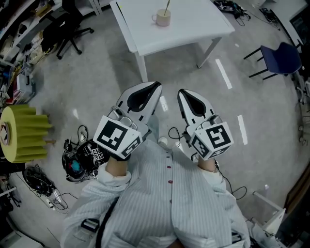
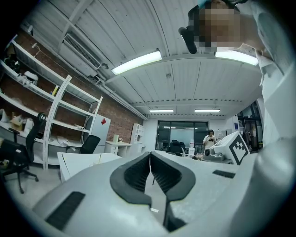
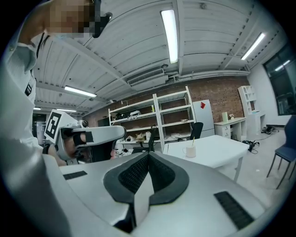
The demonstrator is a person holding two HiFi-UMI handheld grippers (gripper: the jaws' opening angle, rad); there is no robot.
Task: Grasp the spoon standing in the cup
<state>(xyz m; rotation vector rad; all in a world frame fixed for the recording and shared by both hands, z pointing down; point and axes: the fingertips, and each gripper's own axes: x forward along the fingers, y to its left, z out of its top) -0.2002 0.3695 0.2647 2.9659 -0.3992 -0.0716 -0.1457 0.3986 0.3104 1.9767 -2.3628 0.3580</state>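
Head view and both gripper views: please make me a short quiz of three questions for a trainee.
1. True or false: the thin tan spoon stands in the cream ceramic cup on the white square table.
2. The right gripper is: A open; B shut and empty; C shut on the spoon.
3. Fill in: the cup shows in the ____ gripper view.
Key: 1 true; 2 B; 3 right.

Room lit by ceiling tubes (image 3: pixel 169 36).
White surface (image 1: pixel 193 26) is set on grey floor (image 1: pixel 97 72); shelves (image 3: pixel 173 115) are ranged along brick wall (image 3: pixel 222 90).
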